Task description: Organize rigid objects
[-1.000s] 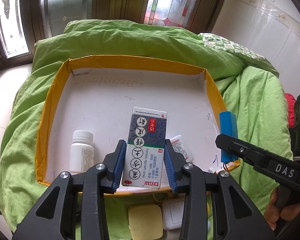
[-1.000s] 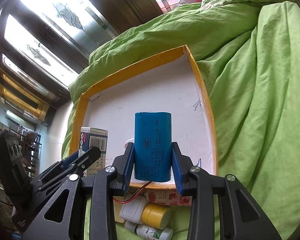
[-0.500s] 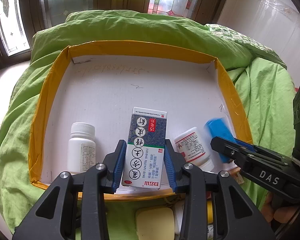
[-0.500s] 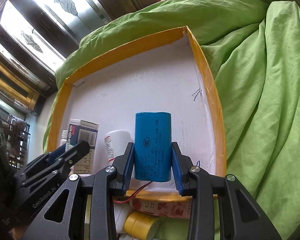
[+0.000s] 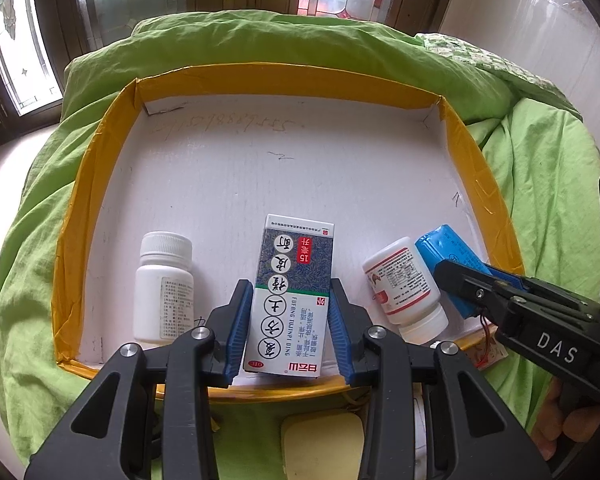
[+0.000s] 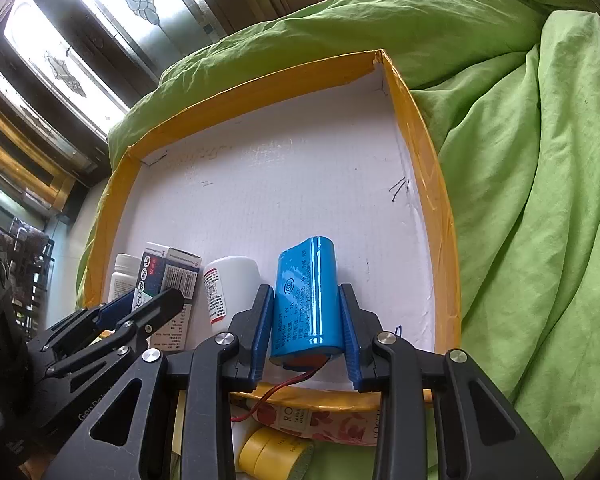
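Left wrist view: left gripper (image 5: 290,320) clamps the upright blue-and-white cardboard medicine carton (image 5: 290,296) over the near edge of the yellow-rimmed white cardboard tray (image 5: 100,184). Right gripper (image 6: 306,334) clamps the blue cylindrical battery pack (image 6: 306,296), just beside the lying white plastic bottle (image 5: 404,284).

Risk, as judged: the released battery may roll or snag its red wire (image 6: 288,384); the carton may topple.

Legible: "FUFANG TUJINPI DING", "OTC", "DAS".

Both grippers angled downward, side by side.
Left gripper (image 5: 289,312) and right gripper (image 6: 306,320) each have their pads clamped on something.
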{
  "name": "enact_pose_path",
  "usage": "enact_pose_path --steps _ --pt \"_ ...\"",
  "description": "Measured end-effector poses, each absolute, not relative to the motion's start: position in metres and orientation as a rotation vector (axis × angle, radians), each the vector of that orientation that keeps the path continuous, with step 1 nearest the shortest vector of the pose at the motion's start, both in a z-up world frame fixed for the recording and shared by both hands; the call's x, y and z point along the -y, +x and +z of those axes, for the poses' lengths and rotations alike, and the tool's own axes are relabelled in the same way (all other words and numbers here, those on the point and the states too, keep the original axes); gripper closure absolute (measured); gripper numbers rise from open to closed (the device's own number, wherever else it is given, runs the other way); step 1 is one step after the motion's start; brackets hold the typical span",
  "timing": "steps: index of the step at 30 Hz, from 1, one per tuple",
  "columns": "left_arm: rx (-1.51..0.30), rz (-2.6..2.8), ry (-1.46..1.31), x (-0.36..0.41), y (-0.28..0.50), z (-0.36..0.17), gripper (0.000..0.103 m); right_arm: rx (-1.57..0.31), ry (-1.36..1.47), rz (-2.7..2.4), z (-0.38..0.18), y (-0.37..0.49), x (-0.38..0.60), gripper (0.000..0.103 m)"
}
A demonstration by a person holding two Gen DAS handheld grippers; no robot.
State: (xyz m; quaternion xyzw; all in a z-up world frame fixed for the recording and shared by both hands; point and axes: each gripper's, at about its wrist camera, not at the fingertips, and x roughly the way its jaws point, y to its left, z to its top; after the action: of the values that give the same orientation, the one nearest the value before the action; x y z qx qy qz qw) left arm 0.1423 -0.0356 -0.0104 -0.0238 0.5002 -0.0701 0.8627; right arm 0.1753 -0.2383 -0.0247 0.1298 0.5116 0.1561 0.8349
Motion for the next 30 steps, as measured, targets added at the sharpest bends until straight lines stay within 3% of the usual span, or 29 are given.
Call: enact_pose_path --steps 11,13,15,18,22,24,30 --pt "-1.072 -0.154 -0.087 0.033 0.14 -0.013 0.067 -1.075 0.304 0.324 -0.023 0.173 0.245 0.074" --pt "-1.075 -0.16 -0.096 0.031 0.137 -0.011 0.064 -1.067 0.301 0.317 -0.021 0.171 0.247 0.074" --pt "-1.06 -0.154 -0.093 0.029 0.132 -0.006 0.05 -1.052 0.312 0.323 -0.017 0.168 0.25 0.073" --pt "-1.022 -0.151 -0.107 0.025 0.123 0.008 0.042 -1.025 0.319 0.327 -0.009 0.163 0.253 0.066" --pt "-0.984 -0.152 -0.134 0.015 0.106 0.026 0.038 -0.996 0.321 0.331 0.002 0.154 0.257 0.063" --pt "-0.962 -0.147 -0.148 0.007 0.092 0.034 0.033 -0.982 0.324 0.332 0.008 0.149 0.259 0.056" --pt "-0.92 -0.099 -0.198 -0.024 0.044 0.044 0.03 -0.945 0.346 0.355 0.028 0.136 0.264 0.036"
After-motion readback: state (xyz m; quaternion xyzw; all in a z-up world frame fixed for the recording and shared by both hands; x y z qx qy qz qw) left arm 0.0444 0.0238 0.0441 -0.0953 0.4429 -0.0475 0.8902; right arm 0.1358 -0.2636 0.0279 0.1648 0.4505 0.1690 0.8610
